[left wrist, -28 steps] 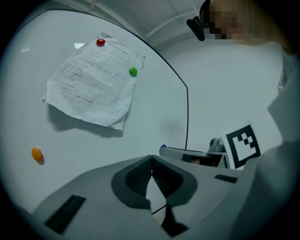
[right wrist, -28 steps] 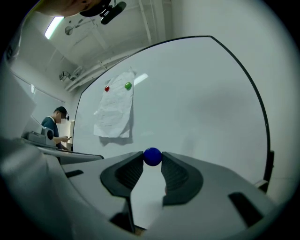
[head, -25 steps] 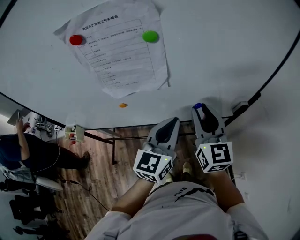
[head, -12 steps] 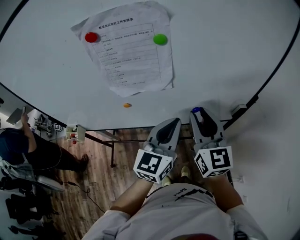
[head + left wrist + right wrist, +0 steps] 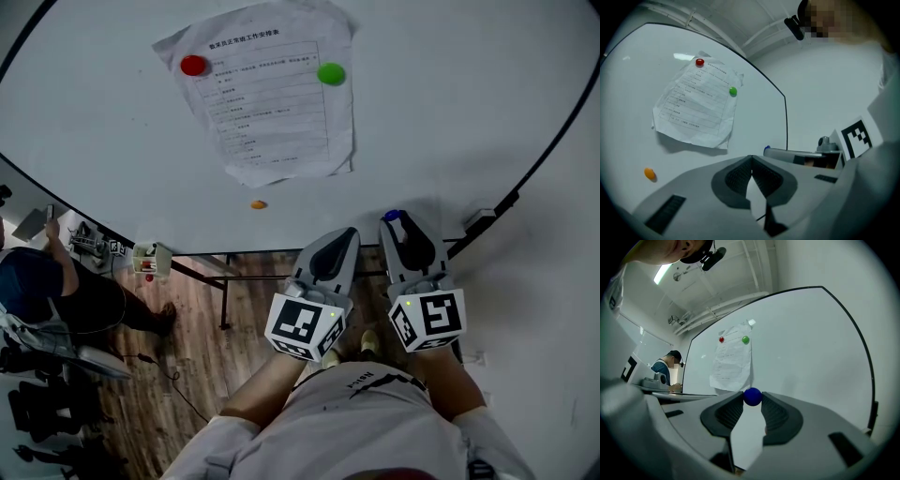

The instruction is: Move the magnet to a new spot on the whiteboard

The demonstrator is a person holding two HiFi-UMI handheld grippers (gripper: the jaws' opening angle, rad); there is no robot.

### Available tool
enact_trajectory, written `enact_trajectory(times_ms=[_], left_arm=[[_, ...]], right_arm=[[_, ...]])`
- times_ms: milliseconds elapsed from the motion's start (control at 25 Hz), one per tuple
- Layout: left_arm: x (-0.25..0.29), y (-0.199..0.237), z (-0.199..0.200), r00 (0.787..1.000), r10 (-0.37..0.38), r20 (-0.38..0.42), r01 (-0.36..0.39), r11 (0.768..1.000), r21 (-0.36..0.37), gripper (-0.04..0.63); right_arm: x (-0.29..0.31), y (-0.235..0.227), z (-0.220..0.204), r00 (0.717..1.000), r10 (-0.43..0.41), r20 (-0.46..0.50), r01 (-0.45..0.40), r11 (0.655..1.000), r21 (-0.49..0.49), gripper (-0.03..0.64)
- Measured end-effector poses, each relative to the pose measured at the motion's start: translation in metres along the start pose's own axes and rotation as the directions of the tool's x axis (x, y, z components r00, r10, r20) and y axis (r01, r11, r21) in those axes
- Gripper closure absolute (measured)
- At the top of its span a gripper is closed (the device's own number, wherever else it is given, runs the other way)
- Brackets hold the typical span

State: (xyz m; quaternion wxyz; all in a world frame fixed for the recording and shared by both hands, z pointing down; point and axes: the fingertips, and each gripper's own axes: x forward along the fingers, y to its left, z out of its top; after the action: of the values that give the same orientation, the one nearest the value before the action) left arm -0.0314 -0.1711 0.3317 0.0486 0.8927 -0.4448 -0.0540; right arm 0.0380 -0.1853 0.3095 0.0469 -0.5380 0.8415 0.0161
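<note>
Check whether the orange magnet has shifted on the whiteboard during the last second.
No. The orange magnet still sits just below the paper's bottom corner, with the same gap as before; only the camera swung.

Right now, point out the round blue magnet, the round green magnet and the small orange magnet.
round blue magnet (image 5: 752, 396), right gripper view, centre.
round green magnet (image 5: 330, 73), head view, centre.
small orange magnet (image 5: 258, 203), head view, centre.

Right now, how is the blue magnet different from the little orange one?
The blue magnet is pinched between the jaw tips of the right gripper, while the orange magnet sits alone on the whiteboard with nothing touching it. The blue magnet is near the board's lower edge, to the right; the orange magnet is just under the paper. Both are small, and neither pins the paper.
</note>
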Motion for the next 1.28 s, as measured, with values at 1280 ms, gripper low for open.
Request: enact_trajectory(times_ms=[1280], left_arm=[[-0.006,0.069,0.011,0.992,0.117,0.043,-0.118,0.993,0.022,0.583]], right_arm=[[0.095,0.028,-0.010,0.998,0.050,-0.026,-0.051,0.997,-0.059,0.488]])
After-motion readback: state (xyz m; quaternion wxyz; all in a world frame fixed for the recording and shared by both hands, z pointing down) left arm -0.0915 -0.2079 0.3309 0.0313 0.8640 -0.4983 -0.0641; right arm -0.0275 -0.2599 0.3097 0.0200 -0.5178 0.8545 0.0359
